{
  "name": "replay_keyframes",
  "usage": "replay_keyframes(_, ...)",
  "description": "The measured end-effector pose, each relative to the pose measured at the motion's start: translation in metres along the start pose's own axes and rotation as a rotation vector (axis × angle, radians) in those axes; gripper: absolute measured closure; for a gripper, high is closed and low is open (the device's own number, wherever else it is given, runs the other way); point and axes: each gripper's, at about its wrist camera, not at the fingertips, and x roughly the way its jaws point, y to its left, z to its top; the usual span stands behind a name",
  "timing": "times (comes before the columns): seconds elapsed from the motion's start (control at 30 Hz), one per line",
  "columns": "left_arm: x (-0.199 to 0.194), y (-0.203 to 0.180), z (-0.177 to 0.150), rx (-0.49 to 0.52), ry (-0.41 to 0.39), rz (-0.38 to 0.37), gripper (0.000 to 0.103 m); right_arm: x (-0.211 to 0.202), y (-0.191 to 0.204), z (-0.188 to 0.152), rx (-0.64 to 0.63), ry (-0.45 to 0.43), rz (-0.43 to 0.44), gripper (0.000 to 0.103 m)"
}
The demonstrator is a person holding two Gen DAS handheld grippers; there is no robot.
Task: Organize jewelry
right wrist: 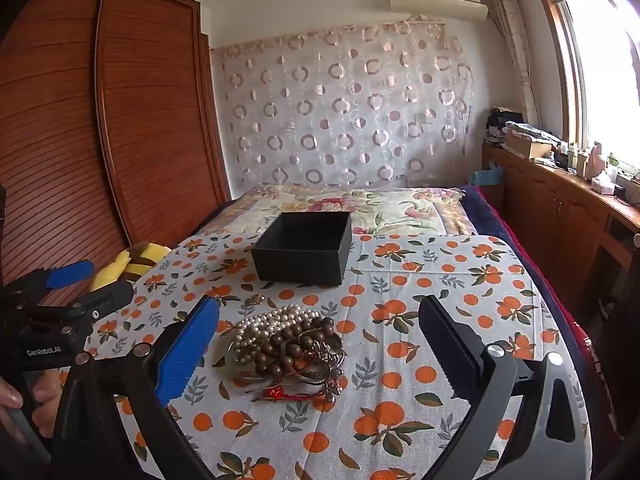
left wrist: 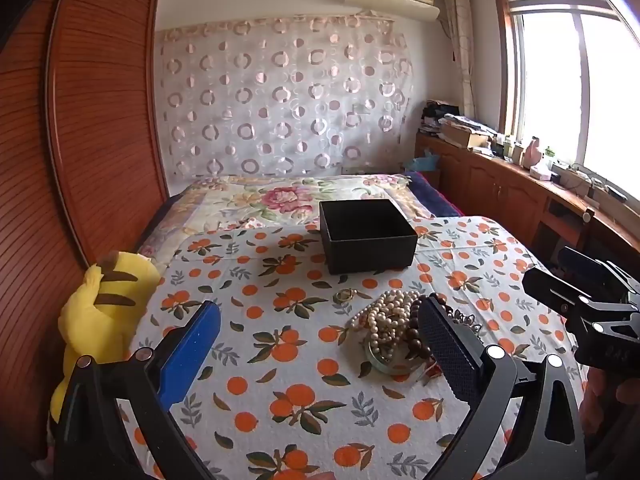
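A heap of jewelry lies on the orange-print cloth: pearl strands (left wrist: 386,316) (right wrist: 272,322), dark wooden beads (right wrist: 296,346) (left wrist: 416,334), a red cord piece (right wrist: 280,394) and a small ring (left wrist: 345,295) (right wrist: 256,300). An open, empty black box (left wrist: 366,236) (right wrist: 306,250) stands behind the heap. My left gripper (left wrist: 320,344) is open and empty, the heap beside its right finger. My right gripper (right wrist: 320,344) is open and empty, with the heap between its fingers, nearer the left one. Each gripper shows at the edge of the other's view.
A yellow plush toy (left wrist: 104,312) (right wrist: 132,260) lies at the cloth's left edge. A floral quilt (left wrist: 288,196) covers the bed behind the box. A wooden wardrobe (left wrist: 80,120) stands left; low cabinets (left wrist: 520,188) with clutter run under the window on the right.
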Motion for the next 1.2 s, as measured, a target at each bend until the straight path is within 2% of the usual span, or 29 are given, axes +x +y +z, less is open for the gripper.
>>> replay_keyframes(1.2,-0.007,-0.007,0.010,-0.012,-0.016,-0.009,0.008,-0.004,0.000,0.003,0.003,-0.007,0.000,0.002)
